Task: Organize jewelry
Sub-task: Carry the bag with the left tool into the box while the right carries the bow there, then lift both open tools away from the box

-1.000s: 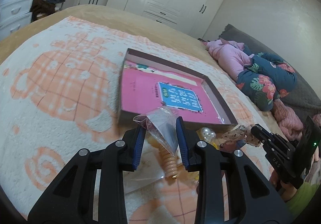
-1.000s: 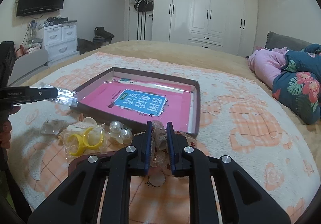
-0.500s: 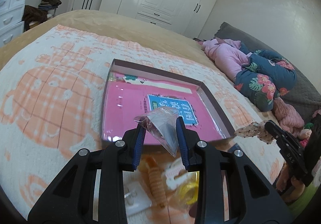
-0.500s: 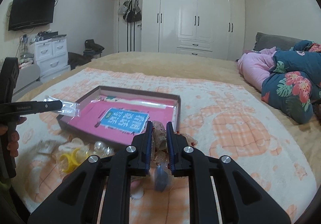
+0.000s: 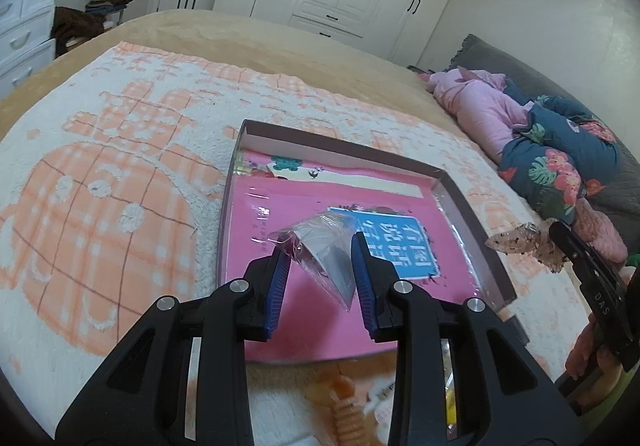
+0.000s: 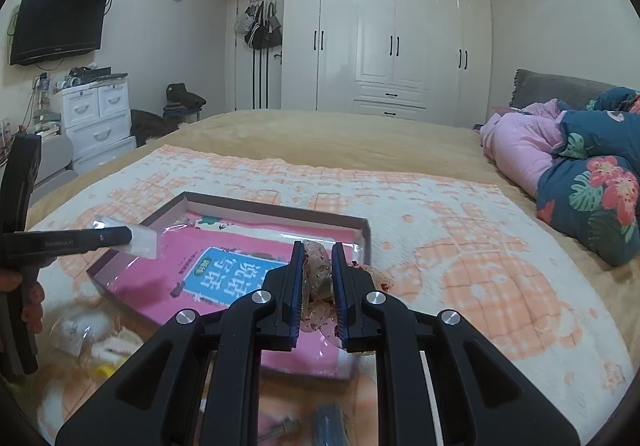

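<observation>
Clear bag [image 5: 320, 258]: small plastic packet, hanging crumpled between the left gripper [image 5: 320, 278] pads, its free corner pointing down over the pink sheet in the box
Speckled bag [image 6: 318, 280]: second packet with something reddish and glittery inside, pinched upright by the right gripper [image 6: 316, 286]; in the left view it is sticking out from the tip at the right edge
Left gripper: jaws are pressing on the clear bag, held over the near left part of the box
Right gripper: jaws nearly together, clamping the speckled bag over the near right corner of the box
Box [image 5: 472, 214]: shallow, brown-rimmed, lying on the blanket [image 5: 120, 174] directly below and ahead of both tools, long side running away from the person
Nearer hand: both are hovering above the box floor; left looks further inside
Loose pile [image 6: 100, 342]: more packets and a yellow ring are lying on the blanket short of the box, blurred
Judgement: the drop is straight down
</observation>
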Motion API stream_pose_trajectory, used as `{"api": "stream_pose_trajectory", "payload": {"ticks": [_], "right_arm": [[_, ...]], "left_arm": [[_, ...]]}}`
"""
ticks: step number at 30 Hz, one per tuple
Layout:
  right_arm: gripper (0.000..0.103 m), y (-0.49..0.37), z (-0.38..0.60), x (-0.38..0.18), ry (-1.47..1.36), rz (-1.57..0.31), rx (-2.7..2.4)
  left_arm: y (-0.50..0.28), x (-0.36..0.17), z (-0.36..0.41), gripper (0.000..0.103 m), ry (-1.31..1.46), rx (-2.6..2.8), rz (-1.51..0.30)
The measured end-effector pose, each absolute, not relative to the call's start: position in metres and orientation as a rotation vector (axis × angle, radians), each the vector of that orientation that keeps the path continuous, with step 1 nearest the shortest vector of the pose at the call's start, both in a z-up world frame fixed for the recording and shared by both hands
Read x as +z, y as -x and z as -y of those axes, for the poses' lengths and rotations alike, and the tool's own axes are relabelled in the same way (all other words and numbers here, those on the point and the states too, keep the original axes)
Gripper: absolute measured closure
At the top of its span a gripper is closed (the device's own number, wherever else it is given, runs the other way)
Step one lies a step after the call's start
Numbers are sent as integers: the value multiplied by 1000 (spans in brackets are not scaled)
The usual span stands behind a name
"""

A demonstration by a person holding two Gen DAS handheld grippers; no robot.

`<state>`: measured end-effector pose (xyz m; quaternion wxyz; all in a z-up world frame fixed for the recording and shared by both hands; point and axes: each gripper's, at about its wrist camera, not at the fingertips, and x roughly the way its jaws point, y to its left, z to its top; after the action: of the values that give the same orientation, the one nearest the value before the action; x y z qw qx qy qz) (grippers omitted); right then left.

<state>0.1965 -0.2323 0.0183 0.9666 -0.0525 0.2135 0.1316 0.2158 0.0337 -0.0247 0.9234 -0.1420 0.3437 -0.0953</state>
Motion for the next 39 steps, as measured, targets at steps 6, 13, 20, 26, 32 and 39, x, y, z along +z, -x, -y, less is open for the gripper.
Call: {"api": "stream_pose_trajectory", "payload": {"ticks": [6, 13, 20, 26, 32, 39], "right_arm": [[89, -217, 218, 8, 125, -457, 259], [89, -237, 211, -4, 149, -478, 237], [89, -251, 206, -21, 160, -539, 223], [81, -246, 207, -26, 147, -582, 243], [50, -230, 212, -22, 116, -578, 257], [30, -200, 226, -10, 80, -502, 231]], "left_arm": [[-226, -34, -37, 80, 293, -188, -725], [-229, -41, -39, 80, 303, -188, -735], [-230, -45, -39, 78, 305, -198, -747], [-229, -46, -40, 70, 310, -198, -752], [-222, -41, -45, 60, 319, -190, -737], [-208, -35, -44, 50, 321, -181, -712]]}}
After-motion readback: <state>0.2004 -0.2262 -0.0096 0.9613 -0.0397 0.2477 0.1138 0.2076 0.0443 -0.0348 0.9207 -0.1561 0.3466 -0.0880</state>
